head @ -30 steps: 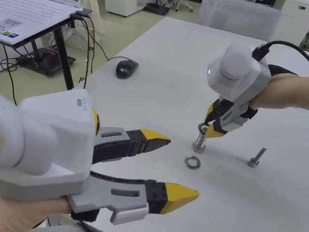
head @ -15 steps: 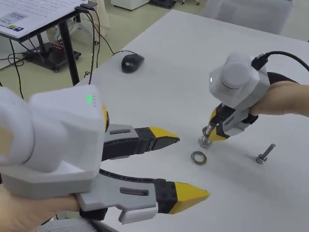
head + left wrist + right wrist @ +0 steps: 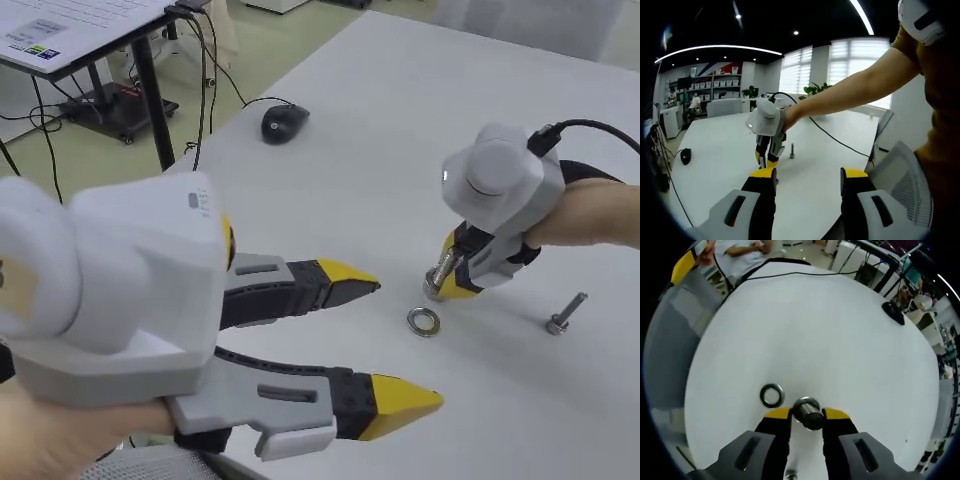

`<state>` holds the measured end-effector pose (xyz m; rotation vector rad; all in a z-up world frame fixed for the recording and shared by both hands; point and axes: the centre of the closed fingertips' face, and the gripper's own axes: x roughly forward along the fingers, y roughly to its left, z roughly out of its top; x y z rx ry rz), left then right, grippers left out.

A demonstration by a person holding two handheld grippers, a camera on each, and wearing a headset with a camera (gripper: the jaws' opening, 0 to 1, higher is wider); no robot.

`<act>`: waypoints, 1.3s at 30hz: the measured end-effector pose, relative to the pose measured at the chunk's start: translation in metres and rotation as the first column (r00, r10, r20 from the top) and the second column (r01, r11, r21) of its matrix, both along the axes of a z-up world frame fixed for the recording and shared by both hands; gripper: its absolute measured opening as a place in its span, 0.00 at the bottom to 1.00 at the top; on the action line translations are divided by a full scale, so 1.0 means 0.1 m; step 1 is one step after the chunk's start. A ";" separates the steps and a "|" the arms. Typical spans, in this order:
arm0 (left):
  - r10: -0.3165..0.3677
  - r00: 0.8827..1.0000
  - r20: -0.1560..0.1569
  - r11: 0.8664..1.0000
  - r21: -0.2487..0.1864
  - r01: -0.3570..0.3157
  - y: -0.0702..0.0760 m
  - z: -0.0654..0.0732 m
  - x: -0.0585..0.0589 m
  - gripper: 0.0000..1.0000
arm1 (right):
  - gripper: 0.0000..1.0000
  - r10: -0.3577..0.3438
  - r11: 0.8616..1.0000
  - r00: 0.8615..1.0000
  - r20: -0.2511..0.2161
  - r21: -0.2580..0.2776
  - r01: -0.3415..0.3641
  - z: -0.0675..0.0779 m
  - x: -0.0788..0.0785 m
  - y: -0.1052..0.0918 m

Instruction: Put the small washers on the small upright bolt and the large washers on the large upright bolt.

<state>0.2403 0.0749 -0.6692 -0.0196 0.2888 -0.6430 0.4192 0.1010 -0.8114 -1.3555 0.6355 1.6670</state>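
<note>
**Q:** What surface carries the work?

**A:** One white counter [image 3: 400, 120] in an office.

**Q:** How many tongs, and in what state?

**A:** Two pairs. The left tongs [image 3: 395, 345], nearest the head camera, hover with jaws apart and nothing between them. The right tongs [image 3: 450, 280] point down, clamped on the large bolt [image 3: 438, 275].

**Q:** Anything else sizeable?

**A:** One black mouse [image 3: 284, 122], far back on the counter.

**Q:** How many bolts, and how do they point?

**A:** Two. The large bolt stands on its head, long axis vertical, thread end up. The small bolt [image 3: 562, 314] stands likewise, well apart to its right.

**Q:** And washers?

**A:** One clearly seen: a washer [image 3: 424, 321] lying flat, just beside the large bolt.
</note>
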 end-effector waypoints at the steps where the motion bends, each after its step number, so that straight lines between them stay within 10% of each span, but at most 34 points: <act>1: -0.001 1.000 -0.001 1.000 0.002 0.001 -0.01 -0.01 0.00 0.50 | 0.24 0.000 1.000 1.000 0.001 0.002 0.000 0.00 0.00 -0.01; 22: -0.033 0.999 -0.002 0.999 0.020 0.033 -0.08 -0.02 -0.03 0.51 | 0.25 -0.107 0.990 0.994 -0.033 0.090 0.110 0.24 -0.10 -0.37; 28: -0.036 0.999 0.006 0.999 0.022 0.035 -0.09 0.00 -0.04 0.51 | 0.25 -0.152 0.980 0.977 -0.150 0.105 0.168 0.19 -0.41 -0.33; 39: -0.030 0.999 0.015 0.999 0.020 0.030 -0.08 0.04 -0.05 0.51 | 0.28 -0.177 0.973 0.971 -0.163 0.117 0.197 -0.07 -0.58 -0.14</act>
